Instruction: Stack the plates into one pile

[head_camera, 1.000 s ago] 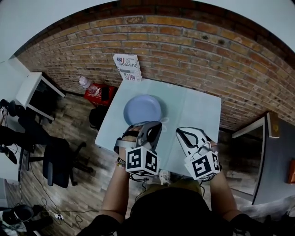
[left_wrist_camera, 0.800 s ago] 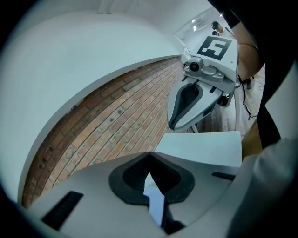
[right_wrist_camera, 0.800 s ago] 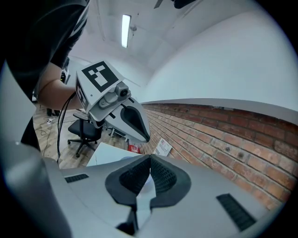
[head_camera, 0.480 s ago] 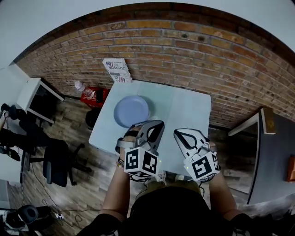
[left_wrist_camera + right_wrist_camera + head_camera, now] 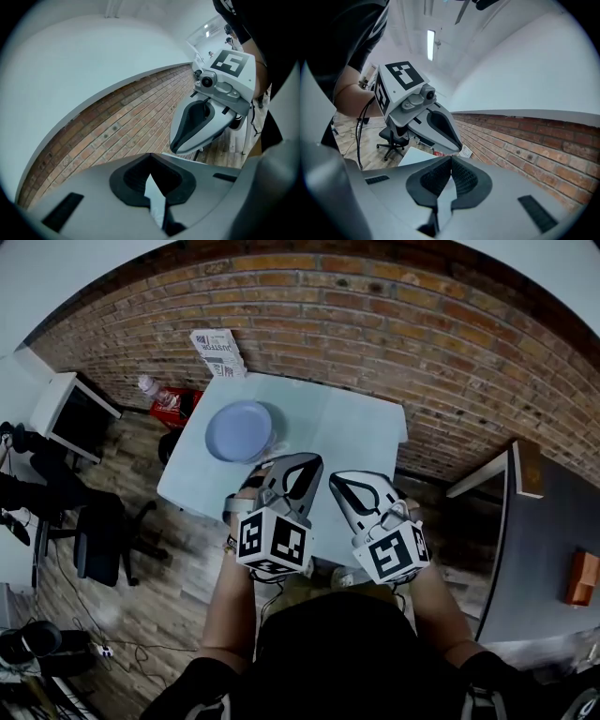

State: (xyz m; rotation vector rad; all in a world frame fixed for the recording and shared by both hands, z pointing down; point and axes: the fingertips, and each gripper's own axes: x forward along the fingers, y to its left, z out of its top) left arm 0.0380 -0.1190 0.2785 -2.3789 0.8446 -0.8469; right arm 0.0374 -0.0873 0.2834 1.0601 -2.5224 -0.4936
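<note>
Quick pass on this one: both grippers were up in front of me over the near edge of the table (image 5: 361, 432), side by side and close, not touching each other as far as I could see. The left gripper (image 5: 150, 158) was clenched, its dark pads meeting at the tip with nothing caught between them. The right gripper (image 5: 451, 161) was the same, pads pressed together and empty. Each gripper view caught the other gripper alongside it, with the brick wall (image 5: 375, 324) beyond. The blue plate (image 5: 241, 430) sat flat on the far left part of the table, just past the left gripper's tip in the head view, and neither gripper was touching it. I couldn't tell whether it was one plate or several nested. Off the table's far left corner a printed cardboard box (image 5: 217, 352) leaned against the wall, with a red crate (image 5: 173, 407) on the floor next to it. An office chair (image 5: 98, 545) stood on the wood floor further left.
</note>
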